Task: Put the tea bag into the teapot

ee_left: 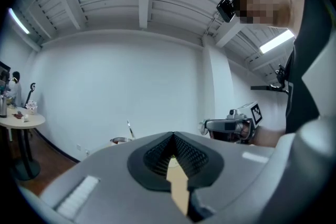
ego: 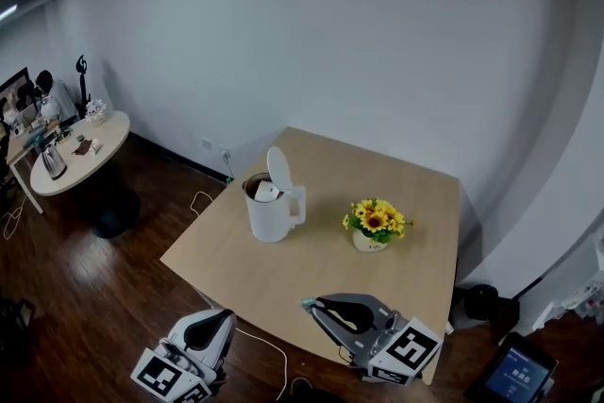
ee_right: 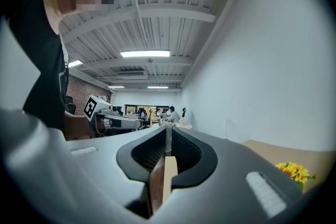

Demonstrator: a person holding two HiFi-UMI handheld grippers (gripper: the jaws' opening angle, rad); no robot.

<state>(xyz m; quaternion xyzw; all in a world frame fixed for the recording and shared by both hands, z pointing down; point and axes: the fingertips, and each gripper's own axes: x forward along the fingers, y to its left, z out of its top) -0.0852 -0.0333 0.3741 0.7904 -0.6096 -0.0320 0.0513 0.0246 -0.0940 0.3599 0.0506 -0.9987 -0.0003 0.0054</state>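
The left gripper (ego: 225,318) and right gripper (ego: 310,305) are squeezed shut and empty, so a clumsy reach could tip the open teapot (ego: 269,220).

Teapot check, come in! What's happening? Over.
Left tongs shut, empty. Right tongs shut, empty. Teapot lid up, something pale inside. Sunflower pot beside it, not blocking.
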